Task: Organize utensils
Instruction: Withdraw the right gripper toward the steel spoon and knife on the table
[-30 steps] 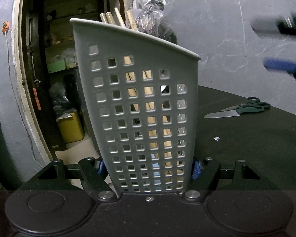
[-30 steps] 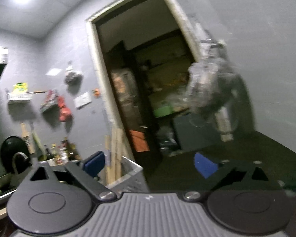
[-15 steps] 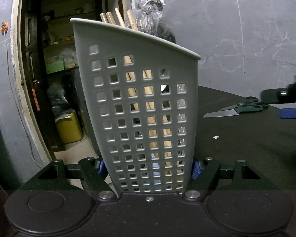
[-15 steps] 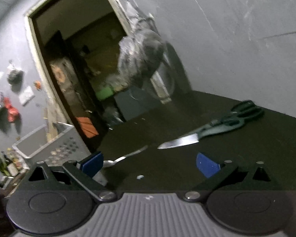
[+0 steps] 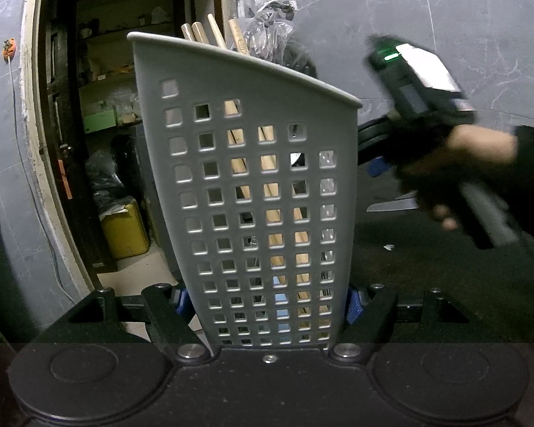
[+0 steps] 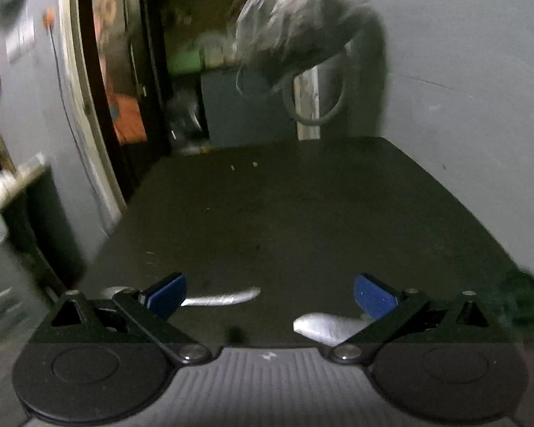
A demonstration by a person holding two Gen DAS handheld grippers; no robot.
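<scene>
A grey perforated utensil holder (image 5: 245, 195) stands upright between the blue pads of my left gripper (image 5: 267, 302), which is shut on its base. Several wooden handles (image 5: 210, 33) stick out of its top. My right gripper (image 6: 270, 295) hangs open low over the black table (image 6: 302, 213). Below it lie a metal spoon (image 6: 224, 297) by the left pad and a knife blade (image 6: 324, 323) by the right pad; neither is between the pads. In the left wrist view the right gripper (image 5: 377, 167), held by a hand (image 5: 455, 163), is just right of the holder, blurred.
Dark green scissor handles (image 6: 523, 295) lie at the table's right edge. A plastic bag (image 6: 302, 17) hangs on the grey wall behind the table. An open doorway (image 5: 99, 124) with a yellow can (image 5: 124, 227) is to the left.
The right gripper swung down from facing the doorway to low over the table, coming in close beside the holder. The left gripper and the holder stayed still.
</scene>
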